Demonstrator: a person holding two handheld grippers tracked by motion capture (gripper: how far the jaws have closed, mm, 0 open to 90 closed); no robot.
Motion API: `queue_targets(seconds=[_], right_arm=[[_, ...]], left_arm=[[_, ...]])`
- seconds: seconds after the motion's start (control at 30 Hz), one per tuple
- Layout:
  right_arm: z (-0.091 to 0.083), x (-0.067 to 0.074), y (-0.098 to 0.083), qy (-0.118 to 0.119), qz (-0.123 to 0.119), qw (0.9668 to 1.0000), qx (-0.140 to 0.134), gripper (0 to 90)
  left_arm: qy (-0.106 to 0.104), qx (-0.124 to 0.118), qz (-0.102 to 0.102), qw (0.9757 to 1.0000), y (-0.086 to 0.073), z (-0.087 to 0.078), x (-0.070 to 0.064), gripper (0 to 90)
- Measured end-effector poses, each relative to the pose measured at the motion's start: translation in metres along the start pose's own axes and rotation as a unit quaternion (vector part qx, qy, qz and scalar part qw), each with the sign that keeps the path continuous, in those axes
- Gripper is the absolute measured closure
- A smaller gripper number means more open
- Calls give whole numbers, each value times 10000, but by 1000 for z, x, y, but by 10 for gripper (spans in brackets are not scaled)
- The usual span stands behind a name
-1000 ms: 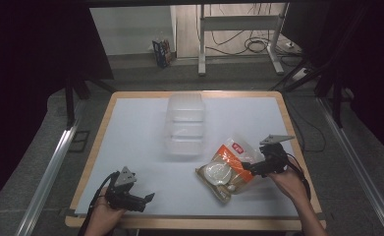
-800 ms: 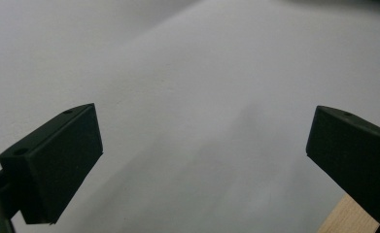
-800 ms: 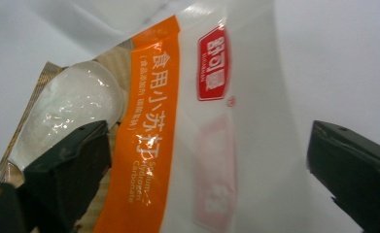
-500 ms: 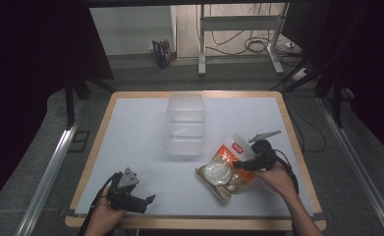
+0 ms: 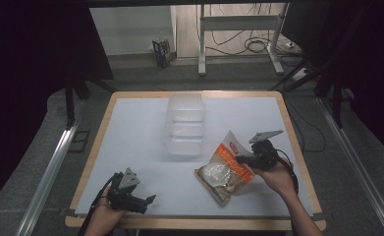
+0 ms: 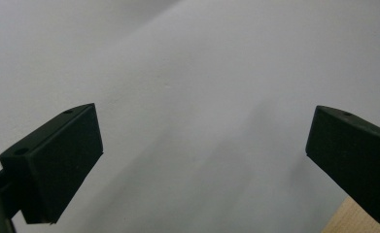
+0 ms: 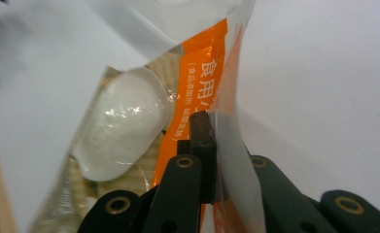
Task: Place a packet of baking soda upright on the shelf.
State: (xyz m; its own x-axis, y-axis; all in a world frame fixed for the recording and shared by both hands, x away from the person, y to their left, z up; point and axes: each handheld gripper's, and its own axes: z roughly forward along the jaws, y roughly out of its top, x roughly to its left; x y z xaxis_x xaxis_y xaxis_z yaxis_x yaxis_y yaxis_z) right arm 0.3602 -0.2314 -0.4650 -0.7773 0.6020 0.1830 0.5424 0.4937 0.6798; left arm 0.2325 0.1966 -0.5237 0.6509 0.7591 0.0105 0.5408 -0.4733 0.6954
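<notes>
An orange and clear snack bag [image 5: 225, 170] with a white lump inside lies on the white table [image 5: 130, 132], right of centre. My right gripper [image 5: 240, 159] is at the bag's right edge, which is lifted off the table. In the right gripper view its jaws have just been closing and are shut [image 7: 209, 127] on the bag's [image 7: 129, 121] orange and clear edge. My left gripper [image 5: 150, 200] rests near the table's front left edge. Its jaws stand wide open [image 6: 202, 160] over bare table with nothing between them.
A clear plastic container [image 5: 184, 125] stands at the middle of the table, behind and left of the bag. The wooden table rim [image 5: 297, 162] runs close to my right hand. Black frame posts and cables lie beyond the far edge.
My right gripper has moved left onto the bag's right edge and closed on it; that edge now stands up off the table. The left gripper has stayed in place.
</notes>
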Motion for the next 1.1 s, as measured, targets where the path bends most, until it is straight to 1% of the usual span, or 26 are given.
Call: queue_targets(seconds=[0.03, 0.07, 0.13, 0.27, 0.37, 0.47, 0.53, 0.6, 0.83, 0.93, 1.1], right_arm=[[-2, 1, 2, 87, 36, 9999, -43, 887], [-5, 3, 5, 149, 21, 9999, -60, 887], [-9, 9, 11, 181, -59, 9998, -75, 887], [-16, 23, 24, 126, -356, 9993, -65, 887], [-21, 32, 33, 34, -533, 9986, -24, 887], [-26, 37, 39, -60, -666, 9978, -19, 887], [-29, 40, 43, -104, -673, 9977, -18, 887], [-31, 40, 46, -163, -729, 9972, -37, 887], [-36, 39, 55, -388, -735, 9965, -69, 888], [-39, 37, 58, -502, -734, 9960, -64, 888], [-43, 30, 68, -604, -697, 9957, -131, 888]], left_arm=[[-1, -5, -8, 10000, 0, 0, 0, 0], [-5, 11, 4, 10000, 0, 0, 1, 0], [-7, 11, 0, 10000, 0, 0, 1, 0], [7, 19, 9, 10000, 0, 0, 0, 0], [15, 24, 11, 10000, 0, 0, 0, 0], [11, 14, 11, 10000, 0, 0, 0, 0], [1, 14, 2, 10000, 0, 0, 1, 0], [-4, 16, -14, 10000, 0, 0, 1, 0], [12, 37, 11, 10000, 0, 1, 0, 0], [7, 38, 3, 10000, 0, 1, 0, 0], [-8, 35, -31, 10000, 0, 1, 1, 0]])
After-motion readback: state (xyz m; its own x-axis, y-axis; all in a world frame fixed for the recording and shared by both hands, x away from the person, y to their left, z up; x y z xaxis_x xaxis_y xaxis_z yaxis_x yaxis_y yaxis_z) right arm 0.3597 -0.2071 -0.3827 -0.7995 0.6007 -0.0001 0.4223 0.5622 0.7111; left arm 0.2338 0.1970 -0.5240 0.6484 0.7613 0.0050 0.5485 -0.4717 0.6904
